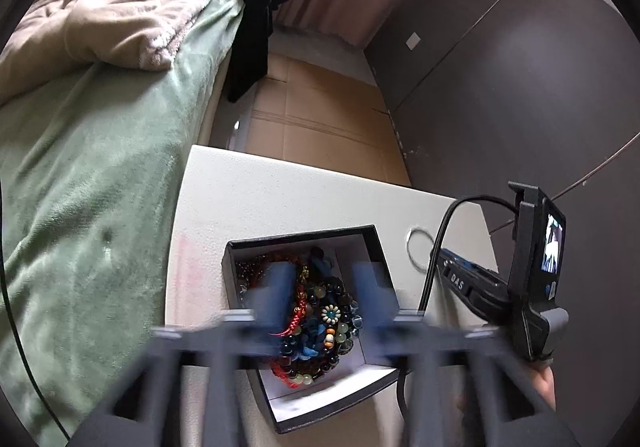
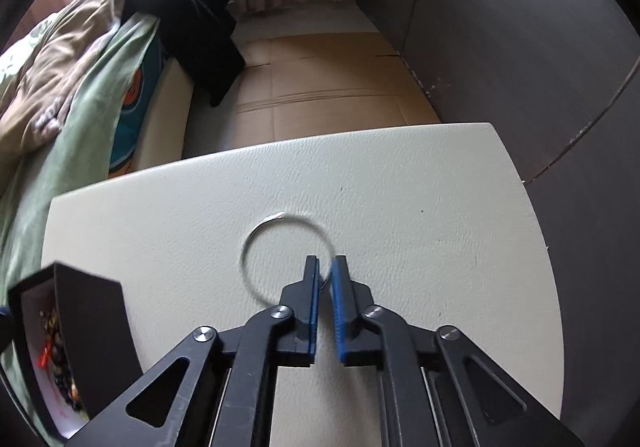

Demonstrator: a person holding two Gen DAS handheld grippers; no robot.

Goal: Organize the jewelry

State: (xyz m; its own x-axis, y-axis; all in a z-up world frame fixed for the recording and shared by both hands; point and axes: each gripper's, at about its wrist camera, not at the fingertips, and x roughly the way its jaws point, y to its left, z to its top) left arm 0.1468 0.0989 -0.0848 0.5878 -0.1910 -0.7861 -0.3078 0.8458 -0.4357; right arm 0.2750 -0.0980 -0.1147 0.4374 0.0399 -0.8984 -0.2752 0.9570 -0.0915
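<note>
A black jewelry box (image 1: pixel 376 247) with a white lining sits on the white table (image 1: pixel 280 191) and holds several beaded bracelets (image 1: pixel 320 327). My left gripper (image 1: pixel 324 287) is open and empty, hovering over the box with its blurred fingers on either side of the bracelets. A thin silver bangle (image 2: pixel 256 239) lies flat on the table (image 2: pixel 400 175) to the right of the box (image 2: pixel 92 311). My right gripper (image 2: pixel 326 267) has its jaws nearly closed around the bangle's near right rim. The bangle also shows in the left wrist view (image 1: pixel 414 251).
A bed with a green blanket (image 1: pixel 88 207) and beige duvet runs along the left. Black clothing (image 2: pixel 192 19) hangs off the bed. Dark wardrobe doors (image 1: pixel 520 67) stand to the right. Cardboard (image 2: pixel 320 87) covers the floor beyond the table.
</note>
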